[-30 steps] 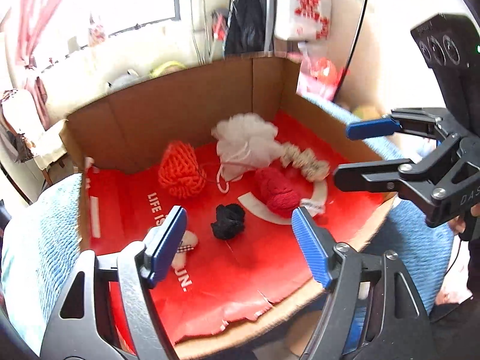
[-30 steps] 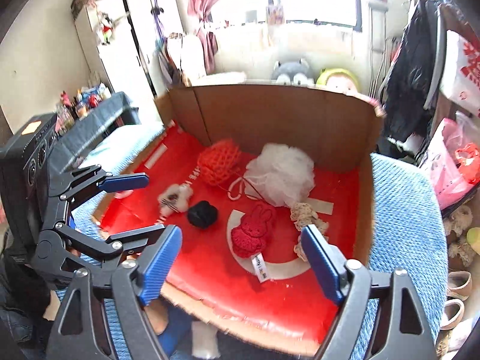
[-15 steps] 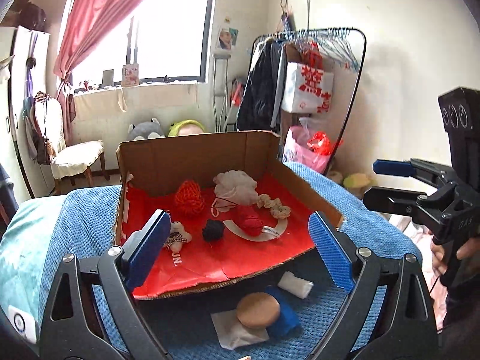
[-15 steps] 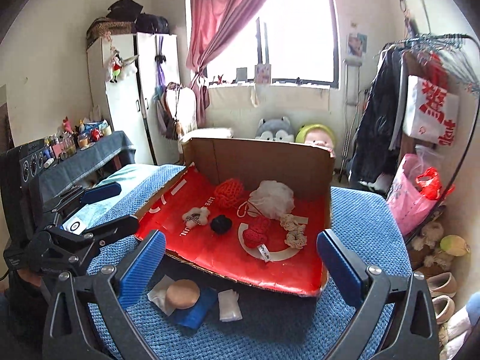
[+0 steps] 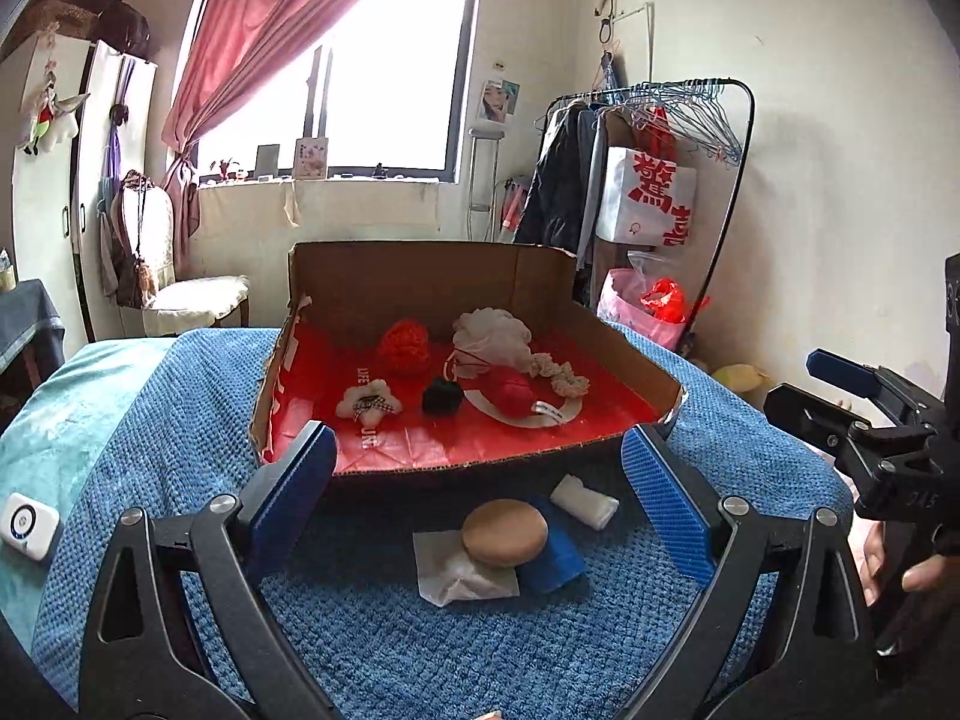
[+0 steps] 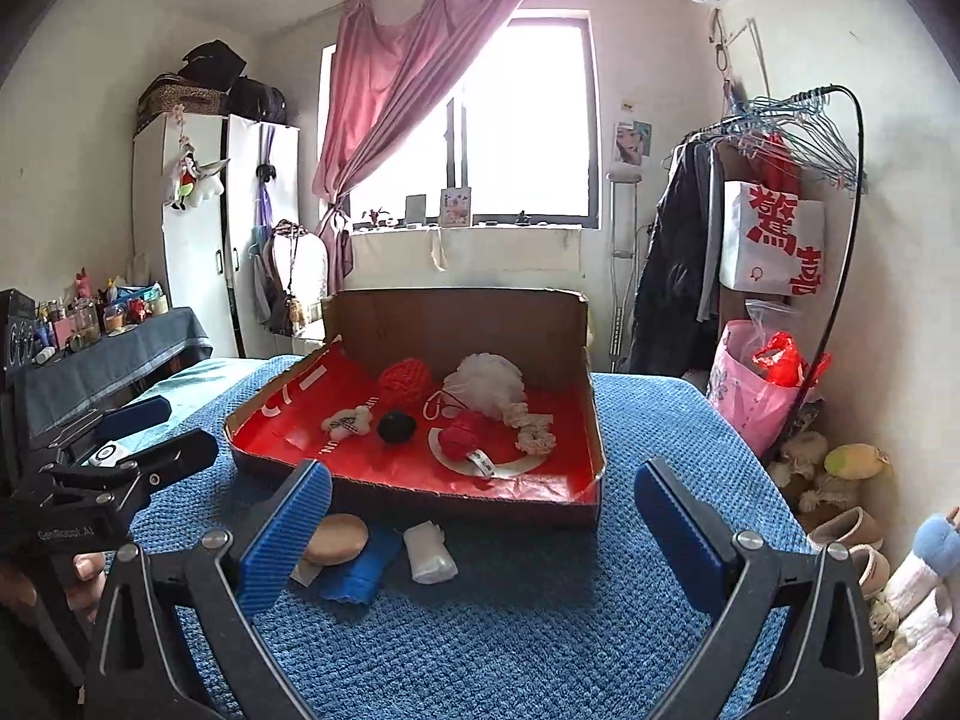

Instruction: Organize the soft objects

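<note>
Daylight pours through the large rear window (image 6: 528, 114), which is blown out to pure white in both views. The draped pink curtain (image 6: 396, 96) glows, backlit. The open brown cardboard box with a red lining (image 5: 414, 276) casts a soft shadow on the blue knitted blanket (image 6: 540, 612) in front of it. Fisheye distortion bends the walls; the corners vignette to black. Focus is sharp.

- My right gripper (image 6: 480, 516) hangs with its jaws wide apart and nothing between them, above the blue blanket (image 6: 660, 420).
- Ahead I see the cardboard tray (image 6: 414, 495) holding an orange yarn ball (image 6: 407, 381), white pouf (image 6: 489, 381) and black ball (image 6: 396, 426).
- A tan sponge (image 6: 335, 538), blue cloth (image 6: 357, 570) and white roll (image 6: 427, 552) lie before it.
- My left gripper (image 6: 144, 435) shows at the left edge.
</note>
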`<state>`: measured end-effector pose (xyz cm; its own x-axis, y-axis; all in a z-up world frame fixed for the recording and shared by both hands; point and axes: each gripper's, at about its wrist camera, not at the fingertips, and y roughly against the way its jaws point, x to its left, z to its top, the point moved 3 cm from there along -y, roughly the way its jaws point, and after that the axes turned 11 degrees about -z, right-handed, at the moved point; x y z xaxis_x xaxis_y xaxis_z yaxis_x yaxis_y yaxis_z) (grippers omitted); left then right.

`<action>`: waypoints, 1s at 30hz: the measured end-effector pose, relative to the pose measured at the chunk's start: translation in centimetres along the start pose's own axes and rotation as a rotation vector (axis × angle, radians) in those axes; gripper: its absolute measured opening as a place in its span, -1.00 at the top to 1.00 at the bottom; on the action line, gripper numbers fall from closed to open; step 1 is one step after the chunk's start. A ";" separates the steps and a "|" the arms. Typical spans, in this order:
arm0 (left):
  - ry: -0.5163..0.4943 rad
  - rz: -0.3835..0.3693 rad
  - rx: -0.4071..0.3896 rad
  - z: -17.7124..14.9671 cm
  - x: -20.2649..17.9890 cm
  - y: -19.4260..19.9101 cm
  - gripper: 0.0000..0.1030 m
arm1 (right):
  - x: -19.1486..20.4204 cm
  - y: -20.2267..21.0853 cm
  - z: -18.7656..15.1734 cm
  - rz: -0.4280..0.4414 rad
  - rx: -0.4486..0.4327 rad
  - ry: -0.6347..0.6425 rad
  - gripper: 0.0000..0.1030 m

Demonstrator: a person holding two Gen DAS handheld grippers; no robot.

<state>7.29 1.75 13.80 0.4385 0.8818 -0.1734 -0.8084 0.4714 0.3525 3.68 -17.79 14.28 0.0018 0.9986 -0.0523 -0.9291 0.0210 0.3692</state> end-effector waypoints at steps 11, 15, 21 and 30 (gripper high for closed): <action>0.038 0.034 0.042 -4.4 0.1 -1.1 -0.89 | -0.5 -2.3 -5.8 -0.067 0.072 -0.053 -1.00; 0.050 0.039 0.064 -5.7 0.2 -1.5 -0.89 | -0.5 -2.7 -7.3 -0.083 0.095 -0.043 -1.00; 0.072 0.047 0.113 -7.5 0.3 -2.3 -0.89 | -0.4 -3.4 -9.0 -0.073 0.149 -0.052 -1.00; 0.083 0.063 0.171 -9.2 0.6 -3.0 -0.89 | -0.4 -3.9 -9.8 -0.066 0.180 -0.060 -1.00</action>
<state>6.37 1.05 4.21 0.3500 0.9109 -0.2186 -0.7517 0.4123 0.5147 3.72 -18.74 3.74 0.0872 0.9958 -0.0285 -0.8453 0.0891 0.5268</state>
